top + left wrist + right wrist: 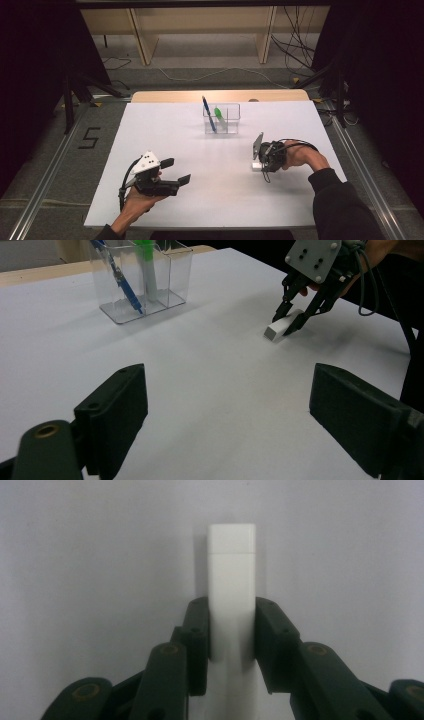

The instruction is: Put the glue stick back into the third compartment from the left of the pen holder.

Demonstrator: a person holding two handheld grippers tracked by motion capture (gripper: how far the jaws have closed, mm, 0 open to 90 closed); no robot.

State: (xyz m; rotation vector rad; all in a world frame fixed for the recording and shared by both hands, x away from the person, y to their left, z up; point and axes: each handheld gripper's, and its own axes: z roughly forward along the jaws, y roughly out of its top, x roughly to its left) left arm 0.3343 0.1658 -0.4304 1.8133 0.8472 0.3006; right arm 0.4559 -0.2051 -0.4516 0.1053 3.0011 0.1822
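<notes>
A white rectangular block [232, 570] lies flat on the white table [210, 190]. My right gripper [232, 625] points down at the block, and both pads rest against its long sides. In the high view, the block [256, 165] sits right of centre under that right gripper [258, 161]; in the left gripper view, the same right gripper [286, 323] stands over the block [278, 329]. My left gripper [177, 171] is held low at the front left, jaws wide apart and nothing between them, its jaws [227, 415] facing the block from a distance.
A clear two-compartment holder [227, 122] stands at the back centre of the table with a blue pen [209, 115] and a green marker [218, 112] in it. A wooden strip [165, 96] borders the far edge. Black stands and cables surround the table.
</notes>
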